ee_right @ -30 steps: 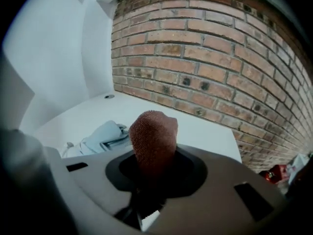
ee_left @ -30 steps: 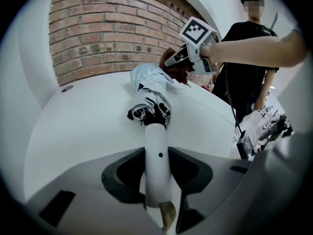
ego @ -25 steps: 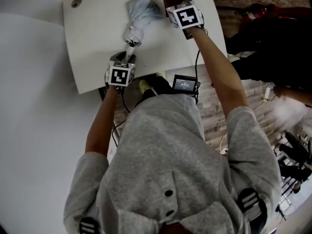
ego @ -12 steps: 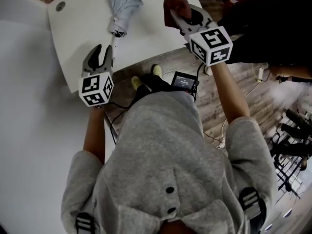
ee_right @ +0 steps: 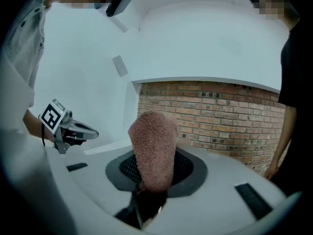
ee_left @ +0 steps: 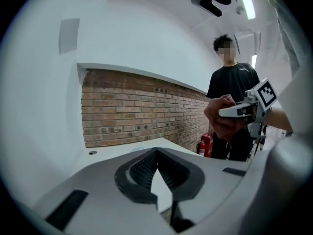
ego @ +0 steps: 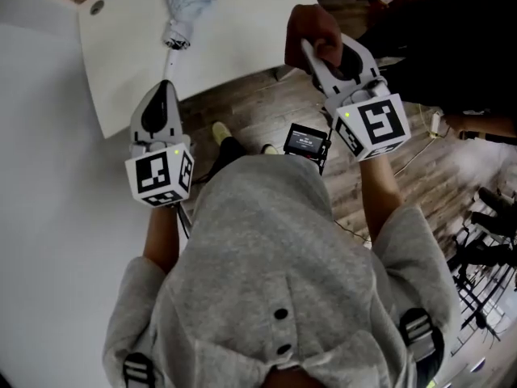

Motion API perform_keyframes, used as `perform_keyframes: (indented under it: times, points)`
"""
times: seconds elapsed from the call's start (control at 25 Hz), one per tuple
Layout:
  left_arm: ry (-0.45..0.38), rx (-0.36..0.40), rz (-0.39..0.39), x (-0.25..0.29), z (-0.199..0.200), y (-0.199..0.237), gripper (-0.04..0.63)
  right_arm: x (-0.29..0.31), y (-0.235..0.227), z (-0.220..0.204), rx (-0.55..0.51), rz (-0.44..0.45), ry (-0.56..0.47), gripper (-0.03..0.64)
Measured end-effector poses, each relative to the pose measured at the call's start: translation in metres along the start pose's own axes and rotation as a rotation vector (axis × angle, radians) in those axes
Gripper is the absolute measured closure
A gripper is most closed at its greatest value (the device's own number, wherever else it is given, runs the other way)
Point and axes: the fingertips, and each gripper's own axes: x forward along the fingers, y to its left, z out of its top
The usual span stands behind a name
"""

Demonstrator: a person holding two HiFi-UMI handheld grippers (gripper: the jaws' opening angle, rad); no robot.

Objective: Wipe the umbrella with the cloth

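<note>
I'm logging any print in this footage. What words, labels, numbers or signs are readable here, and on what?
No text here is readable.
Screen of the small black device: pale lines, too blurred to read.
Fire extinguisher: any label is too small to read.
Marker cubes: black square patterns only, no letters or numbers.

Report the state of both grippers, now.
Left gripper: jaws shut, empty.
Right gripper: jaws shut on the reddish-brown terry cloth.

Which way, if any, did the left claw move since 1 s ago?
Yes. The left claw has pulled back from the umbrella handle toward the near edge of the table and the person. It is now shut and empty.
</note>
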Motion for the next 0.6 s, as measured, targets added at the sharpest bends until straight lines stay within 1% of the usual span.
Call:
perform_keyframes:
  times: [0.12, 0.24, 0.36, 0.44, 0.6]
  points:
    - [-0.007, -0.005, 0.004, -0.019, 0.001, -0.035, 0.580, -0.043, -0.007, -0.014, -0.068, -0.002, 0.025, 0.517]
    - [-0.005, -0.011, 0.019, -0.033, -0.002, -0.063, 0.580, -0.074, -0.018, -0.032, -0.076, -0.012, 0.035, 0.517]
    - [-0.005, -0.025, 0.031, -0.048, -0.004, -0.082, 0.580, -0.093, -0.020, -0.040, -0.016, -0.020, 0.001, 0.517]
    - [-0.006, -0.035, 0.037, -0.058, -0.005, -0.089, 0.580, -0.099, -0.014, -0.043, 0.047, -0.020, -0.025, 0.517]
    - [-0.014, -0.030, 0.035, -0.077, -0.005, -0.108, 0.580, -0.117, -0.005, -0.054, 0.162, -0.036, -0.045, 0.517]
